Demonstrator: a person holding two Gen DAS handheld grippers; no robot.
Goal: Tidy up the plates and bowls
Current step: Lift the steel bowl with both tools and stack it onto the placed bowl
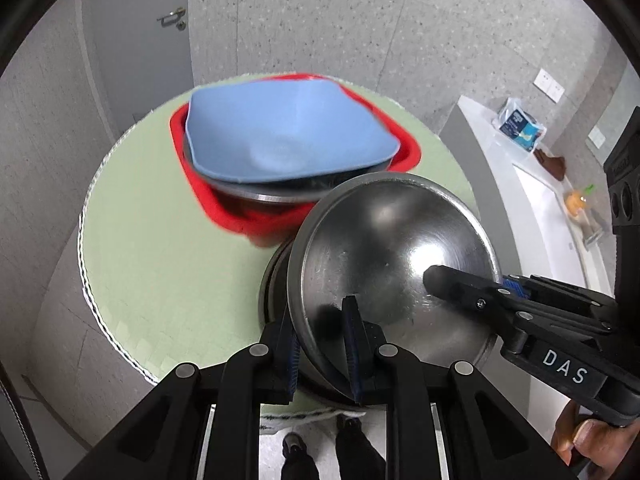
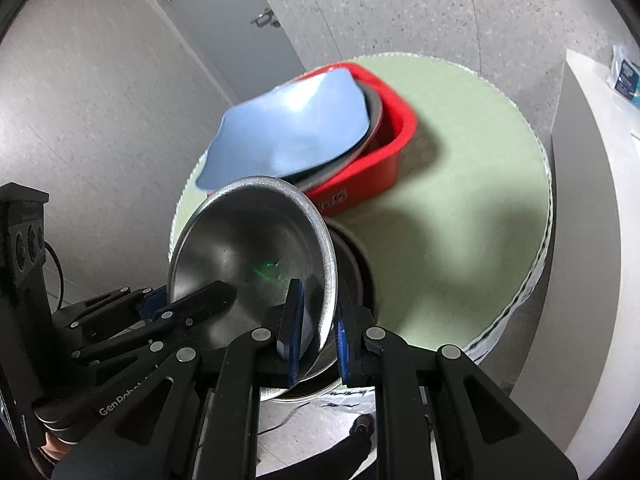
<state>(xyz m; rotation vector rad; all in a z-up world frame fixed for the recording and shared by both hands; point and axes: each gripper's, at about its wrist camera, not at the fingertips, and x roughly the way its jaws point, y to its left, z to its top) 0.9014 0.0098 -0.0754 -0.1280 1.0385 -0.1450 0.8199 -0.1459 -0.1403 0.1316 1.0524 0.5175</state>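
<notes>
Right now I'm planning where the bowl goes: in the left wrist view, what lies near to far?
Left tongs → steel bowl → red tub → blue dish → door.

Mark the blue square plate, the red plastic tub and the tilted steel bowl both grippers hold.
Blue square plate (image 1: 280,128): left wrist view, centre of its upper face.
Red plastic tub (image 2: 372,178): right wrist view, outer side wall.
Tilted steel bowl (image 1: 384,248): left wrist view, bare inner surface, above the fingers.
</notes>
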